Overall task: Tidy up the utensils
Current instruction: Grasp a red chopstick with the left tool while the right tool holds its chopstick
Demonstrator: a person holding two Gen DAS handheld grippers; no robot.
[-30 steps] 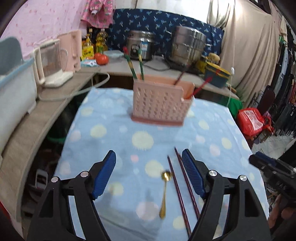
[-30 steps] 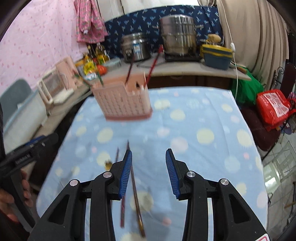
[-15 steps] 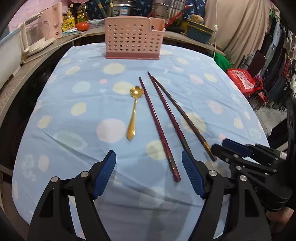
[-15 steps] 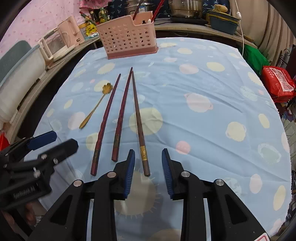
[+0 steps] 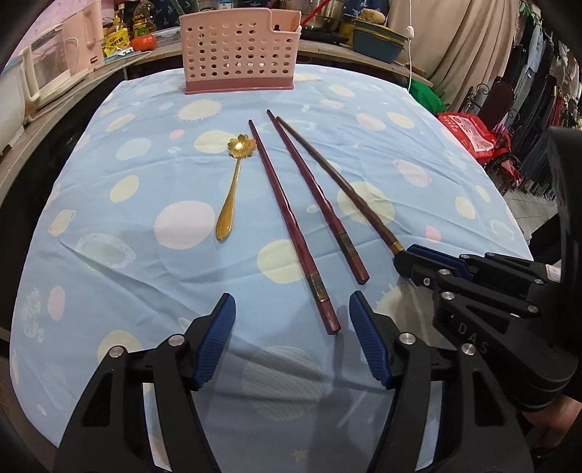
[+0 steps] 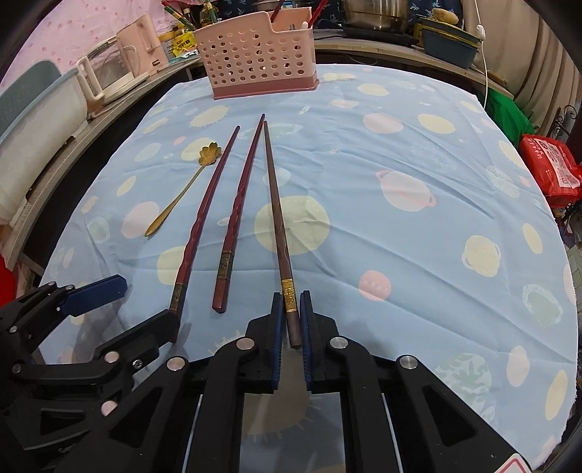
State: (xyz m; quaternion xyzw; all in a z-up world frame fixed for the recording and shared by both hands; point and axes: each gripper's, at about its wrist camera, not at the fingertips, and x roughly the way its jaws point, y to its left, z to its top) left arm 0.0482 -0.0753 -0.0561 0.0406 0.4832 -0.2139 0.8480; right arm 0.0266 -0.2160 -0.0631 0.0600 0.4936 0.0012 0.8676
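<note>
The right claw (image 6: 290, 320) grips a long dark-brown chopstick (image 6: 277, 214) at its gold-banded end; the left claw (image 5: 293, 340) is released.

I am working in a lived-in home kitchen. Behind my table, under its blue dotted cloth (image 6: 400, 152), a grey counter (image 6: 382, 47) carries a steel stockpot (image 6: 374, 12), yellow oil bottles (image 5: 120, 31) and a white electric kettle (image 6: 109, 74). Clothes hang on a rack (image 5: 545, 72) at right.
</note>
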